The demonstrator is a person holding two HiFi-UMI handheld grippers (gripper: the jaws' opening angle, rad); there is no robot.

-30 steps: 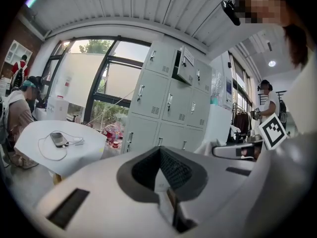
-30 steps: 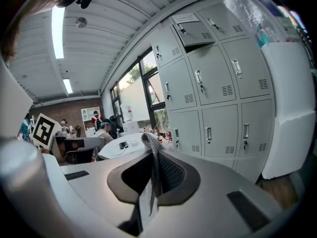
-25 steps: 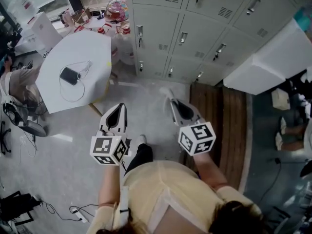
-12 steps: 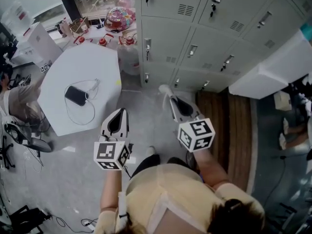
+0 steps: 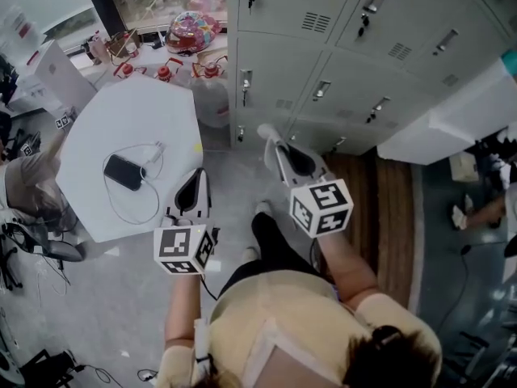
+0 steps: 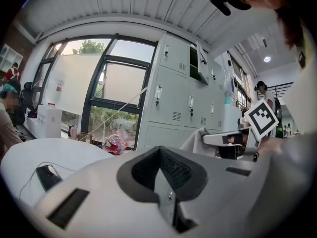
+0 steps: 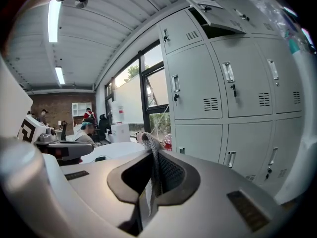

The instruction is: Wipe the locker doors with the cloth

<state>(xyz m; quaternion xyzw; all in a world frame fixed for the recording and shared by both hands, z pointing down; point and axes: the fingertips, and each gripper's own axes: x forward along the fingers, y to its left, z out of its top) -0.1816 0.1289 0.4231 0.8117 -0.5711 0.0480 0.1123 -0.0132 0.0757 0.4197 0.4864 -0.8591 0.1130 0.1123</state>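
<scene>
Grey metal locker doors (image 5: 339, 71) with small handles fill the upper right of the head view and rise close ahead in the right gripper view (image 7: 198, 88). My right gripper (image 5: 273, 140) is shut on a pale grey cloth (image 5: 267, 134), whose edge sticks up between the jaws (image 7: 150, 157), a short way from the lowest locker row. My left gripper (image 5: 199, 181) hangs lower left beside the white table, shut with nothing in it (image 6: 159, 150). In the left gripper view the cloth (image 6: 198, 139) hangs from the right gripper.
A white angular table (image 5: 133, 148) with a black phone (image 5: 123, 171) and its cable stands at the left. A white cabinet top (image 5: 477, 111) juts out at the right. A brown mat (image 5: 380, 192) lies below the lockers. One upper locker door (image 7: 218, 11) hangs open.
The person has stepped closer to the lockers. The right gripper with the cloth has moved up and forward toward the bottom locker row. The left gripper barely shifted.
</scene>
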